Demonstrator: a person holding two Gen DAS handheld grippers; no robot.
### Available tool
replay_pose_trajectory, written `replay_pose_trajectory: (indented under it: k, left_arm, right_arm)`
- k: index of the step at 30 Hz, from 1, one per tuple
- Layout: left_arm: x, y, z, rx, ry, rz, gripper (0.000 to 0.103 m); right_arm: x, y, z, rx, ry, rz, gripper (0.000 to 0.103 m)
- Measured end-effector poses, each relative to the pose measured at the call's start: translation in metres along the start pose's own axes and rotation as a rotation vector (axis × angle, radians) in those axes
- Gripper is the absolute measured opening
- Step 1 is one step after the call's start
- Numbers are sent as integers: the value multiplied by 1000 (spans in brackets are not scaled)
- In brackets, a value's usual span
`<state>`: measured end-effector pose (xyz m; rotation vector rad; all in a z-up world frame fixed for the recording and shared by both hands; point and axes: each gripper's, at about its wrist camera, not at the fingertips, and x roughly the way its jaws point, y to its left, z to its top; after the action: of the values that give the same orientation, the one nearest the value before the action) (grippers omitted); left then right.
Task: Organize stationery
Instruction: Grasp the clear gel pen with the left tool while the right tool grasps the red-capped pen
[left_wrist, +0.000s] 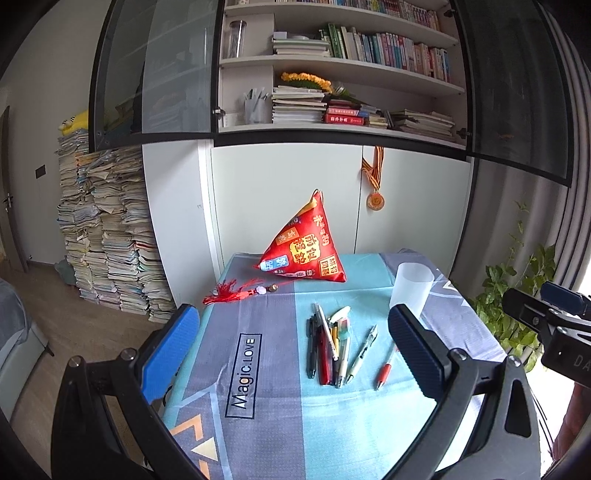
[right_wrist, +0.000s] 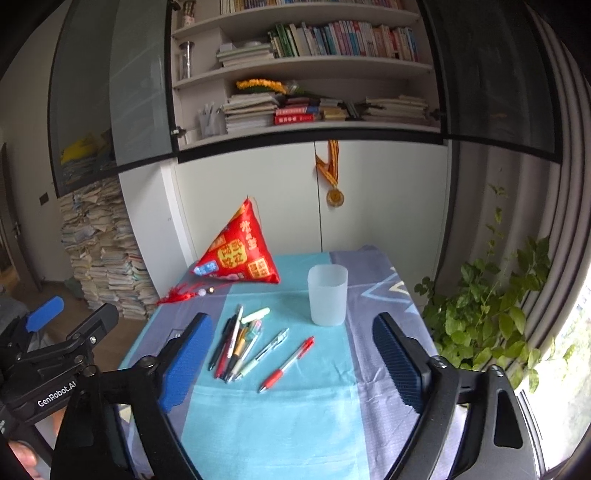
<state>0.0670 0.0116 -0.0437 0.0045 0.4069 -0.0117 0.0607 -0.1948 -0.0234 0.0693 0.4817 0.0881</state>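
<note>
Both grippers hover over the near end of the table with its blue, grey and teal patterned cloth (right_wrist: 295, 424), fingers spread wide, nothing between them. The right gripper (right_wrist: 291, 354) frames the goods: dead ahead lies a bundle of mixed pens (right_wrist: 236, 343), and just right of it a clear pen (right_wrist: 267, 349) and a red-grip pen (right_wrist: 286, 365), each lying apart. All lie flat, long axes running away from the gripper and leaning right at the far end. Beyond them, slightly right, the frosted translucent plastic cup (right_wrist: 327, 295) stands upright, mouth open, clear cloth all around it. Further back on the left sits a red pyramid-shaped fabric pouch (right_wrist: 240, 254), its red tassel (right_wrist: 184, 293) trailing toward the left table edge. The left gripper (left_wrist: 295, 350) hangs released too, with the bundle straight ahead. The right table edge drops toward a leafy green plant (right_wrist: 491, 306); the cloth nearest the grippers is bare.
</note>
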Motion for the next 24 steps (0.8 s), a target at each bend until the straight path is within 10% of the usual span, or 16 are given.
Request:
replay_pose_trajectory:
  k: [7, 19, 24]
  left_arm:
    - [41, 12, -8, -14, 89, -1, 99]
    - [120, 7, -28, 5, 265, -50, 72]
    - [147, -14, -30, 31, 349, -204, 50]
  right_arm:
    - [49, -12, -10, 72, 172, 24, 47]
    - [142, -28, -32, 145, 402, -7, 44]
    - [178, -36, -40, 176, 488, -17, 44]
